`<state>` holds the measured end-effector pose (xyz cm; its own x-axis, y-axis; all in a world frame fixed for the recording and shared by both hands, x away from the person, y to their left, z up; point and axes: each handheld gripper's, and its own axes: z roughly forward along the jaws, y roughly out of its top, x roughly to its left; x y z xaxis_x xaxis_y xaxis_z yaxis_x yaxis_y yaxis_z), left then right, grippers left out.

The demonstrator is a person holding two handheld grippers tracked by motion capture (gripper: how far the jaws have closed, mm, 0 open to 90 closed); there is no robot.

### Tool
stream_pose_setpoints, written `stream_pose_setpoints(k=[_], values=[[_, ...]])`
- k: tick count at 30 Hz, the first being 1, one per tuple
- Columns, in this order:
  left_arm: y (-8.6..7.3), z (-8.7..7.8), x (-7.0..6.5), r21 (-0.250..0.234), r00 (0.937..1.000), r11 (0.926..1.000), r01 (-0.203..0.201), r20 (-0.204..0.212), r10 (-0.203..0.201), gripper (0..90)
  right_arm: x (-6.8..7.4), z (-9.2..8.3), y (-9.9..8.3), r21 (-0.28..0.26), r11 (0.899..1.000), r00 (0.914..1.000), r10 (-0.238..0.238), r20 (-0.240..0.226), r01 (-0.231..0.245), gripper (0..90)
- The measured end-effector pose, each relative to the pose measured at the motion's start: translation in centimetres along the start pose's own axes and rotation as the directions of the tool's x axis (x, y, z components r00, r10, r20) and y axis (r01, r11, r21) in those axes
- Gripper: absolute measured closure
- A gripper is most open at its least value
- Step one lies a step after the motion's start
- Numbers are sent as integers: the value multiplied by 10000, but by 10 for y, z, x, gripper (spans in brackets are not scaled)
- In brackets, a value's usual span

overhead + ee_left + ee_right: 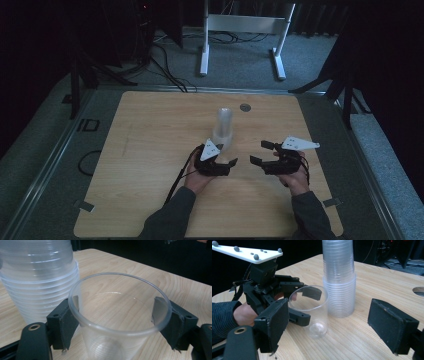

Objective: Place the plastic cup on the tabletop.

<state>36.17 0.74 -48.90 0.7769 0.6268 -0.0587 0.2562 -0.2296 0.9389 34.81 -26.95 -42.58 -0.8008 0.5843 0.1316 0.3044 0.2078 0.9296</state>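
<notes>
Single clear plastic cup [120, 322]: upright on the light wooden bench [150, 165], just beside the tall stack of clear plastic cups [339, 277]. Left gripper [117, 320]: the left gripper view has its fingers [62, 322] either side of the cup's rim, close but whether they press on it cannot be told; the right gripper view places them around the cup. Right gripper [332, 325]: fingers wide apart, nothing between. The high view adds both hands well apart.
</notes>
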Motion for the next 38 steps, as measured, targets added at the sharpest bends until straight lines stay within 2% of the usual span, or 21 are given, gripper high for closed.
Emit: stream_pose_setpoints(k=[16,24,38], values=[[-1,-6,0,219,9999,9996,168,-26,-167,88,0,-1,0,-16,10000,10000,6,25,-6,172],[-3,-14,-1,265,9999,9995,151,64,-153,81,0,-1,0,-10,10000,10000,4,35,-4,172],[-11,-32,1,236,9994,9991,353,62,-355,83,-2,-3,0,-62,10000,9999,45,112,-44,171]])
